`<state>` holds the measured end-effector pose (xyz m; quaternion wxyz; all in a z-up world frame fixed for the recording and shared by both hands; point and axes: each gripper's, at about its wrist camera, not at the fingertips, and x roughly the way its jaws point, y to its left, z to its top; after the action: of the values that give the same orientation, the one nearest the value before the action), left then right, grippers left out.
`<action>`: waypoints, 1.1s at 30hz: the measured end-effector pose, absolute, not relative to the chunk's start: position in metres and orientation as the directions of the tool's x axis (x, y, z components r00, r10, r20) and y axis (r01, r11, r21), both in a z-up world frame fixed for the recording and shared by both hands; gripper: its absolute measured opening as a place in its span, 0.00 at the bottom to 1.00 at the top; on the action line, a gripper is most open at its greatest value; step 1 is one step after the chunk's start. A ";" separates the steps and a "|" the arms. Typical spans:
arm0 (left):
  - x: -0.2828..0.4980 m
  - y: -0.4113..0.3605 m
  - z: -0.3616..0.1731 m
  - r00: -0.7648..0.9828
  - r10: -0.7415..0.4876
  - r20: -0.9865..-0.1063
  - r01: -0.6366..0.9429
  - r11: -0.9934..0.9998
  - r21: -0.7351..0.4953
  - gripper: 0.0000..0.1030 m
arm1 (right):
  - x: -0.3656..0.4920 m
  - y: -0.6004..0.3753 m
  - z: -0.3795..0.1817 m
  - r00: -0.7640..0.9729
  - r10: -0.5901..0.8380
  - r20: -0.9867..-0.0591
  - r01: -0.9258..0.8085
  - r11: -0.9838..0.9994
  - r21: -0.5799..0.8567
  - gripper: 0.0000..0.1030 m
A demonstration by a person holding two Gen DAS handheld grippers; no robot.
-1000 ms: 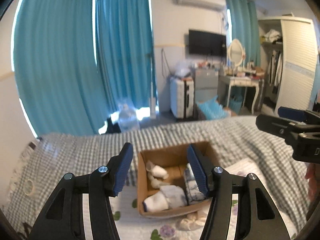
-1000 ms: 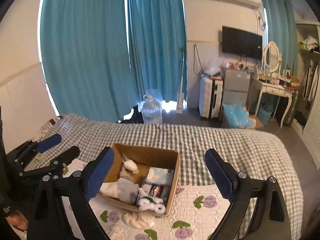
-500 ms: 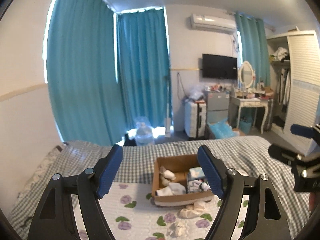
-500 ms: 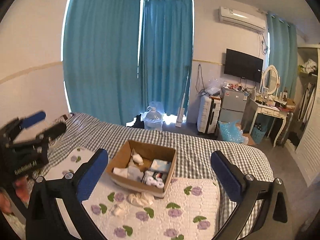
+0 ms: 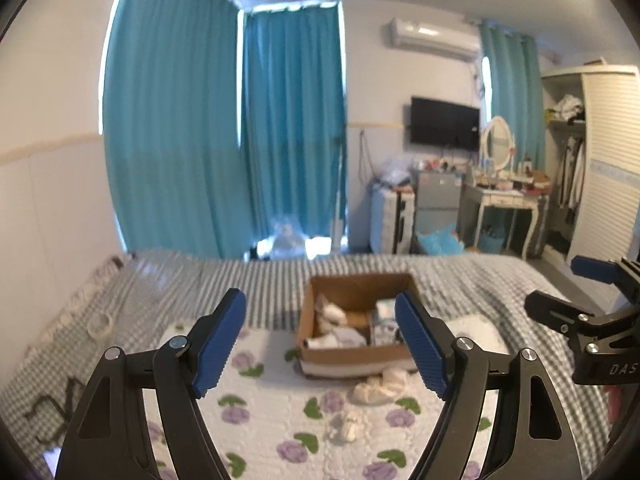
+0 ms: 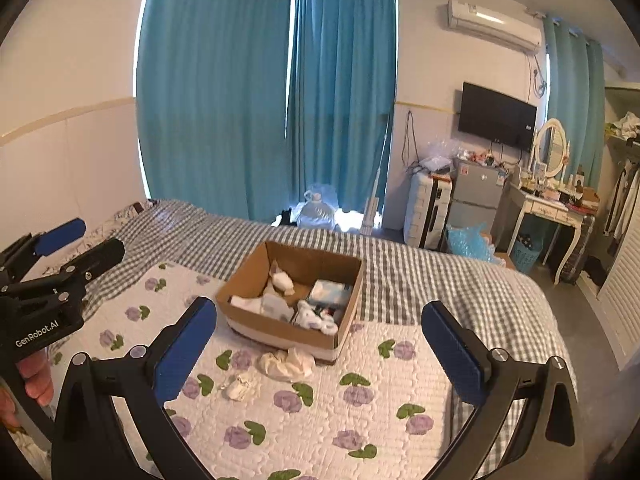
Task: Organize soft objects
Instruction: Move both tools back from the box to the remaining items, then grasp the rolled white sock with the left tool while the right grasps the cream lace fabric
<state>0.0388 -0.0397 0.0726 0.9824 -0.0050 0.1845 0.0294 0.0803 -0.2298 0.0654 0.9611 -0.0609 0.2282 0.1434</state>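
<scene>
1. You have one bed (image 6: 420, 276) in front of you, covered by a grey checked sheet, and on it lies one white quilt (image 6: 320, 408) with purple flowers and green leaves.
2. Behind the bed you see teal curtains (image 6: 216, 92) and one black television (image 6: 496, 116) on the wall.
3. One cardboard box (image 6: 276, 330) stands on the far edge of the quilt. Its top is open. Inside are several soft white pieces, socks or small cloths; I cannot count them exactly.
4. Your left gripper (image 5: 320, 340) is held above the quilt and points toward the box. Its two blue-padded fingers (image 5: 220, 338) stand wide apart and hold nothing. In the right wrist view this same gripper shows at the left border, level, and part of your hand (image 6: 36, 378) is under it.
5. Your right gripper (image 6: 320, 352) also hovers over the quilt and faces the box, a little more from the right side. Its fingers are spread wide and hold nothing.
6. Two soft things lie loose on the quilt. One cream crumpled cloth (image 6: 286, 364) touches the front wall of the box.
7. One smaller white bundle (image 6: 240, 388) lies near the cloth, closer to you, and apart from the box.
</scene>
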 end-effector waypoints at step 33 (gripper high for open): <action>0.131 -0.047 -0.192 0.648 -0.060 -0.760 -0.062 0.989 -0.131 0.29 | 0.262 -0.171 -0.199 0.518 0.289 -0.805 -0.361 0.927 0.101 0.80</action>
<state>0.1310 -0.0467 -0.1924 0.9047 -0.0726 0.4198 0.0007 0.2623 -0.1712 -0.1986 0.8702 -0.0397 0.4542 0.1869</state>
